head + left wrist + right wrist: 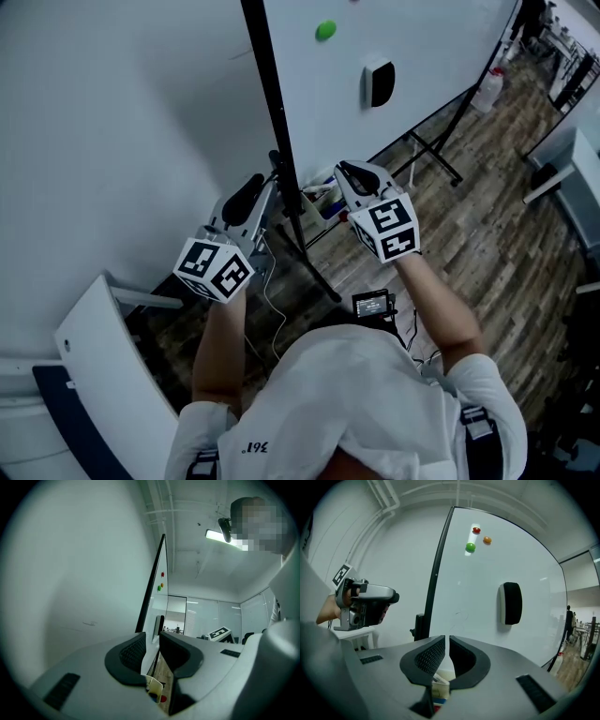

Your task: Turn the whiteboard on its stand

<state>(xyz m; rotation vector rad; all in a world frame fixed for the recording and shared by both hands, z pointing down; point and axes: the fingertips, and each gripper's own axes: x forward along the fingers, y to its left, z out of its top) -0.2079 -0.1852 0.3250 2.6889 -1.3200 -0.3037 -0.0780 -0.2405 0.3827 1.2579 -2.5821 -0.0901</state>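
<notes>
The whiteboard (422, 47) stands upright in its black frame (272, 103), with a black eraser (379, 82) and a green magnet (325, 30) stuck on its face. My left gripper (269, 186) is at the frame's side. In the left gripper view the board (161, 592) runs edge-on into the jaws of the left gripper (152, 641), which are shut on it. My right gripper (345, 170) hovers at the board's lower edge, above the marker tray (319, 199). In the right gripper view the right gripper (447, 644) shows only a thin slit, nothing visibly held, facing the board (487, 588).
A white wall (112, 112) is close on the left. The stand's black legs (433, 150) spread over the wood floor, with a plastic bottle (487, 91) behind. A white table (103, 375) is at lower left and a small device (372, 303) lies by my feet.
</notes>
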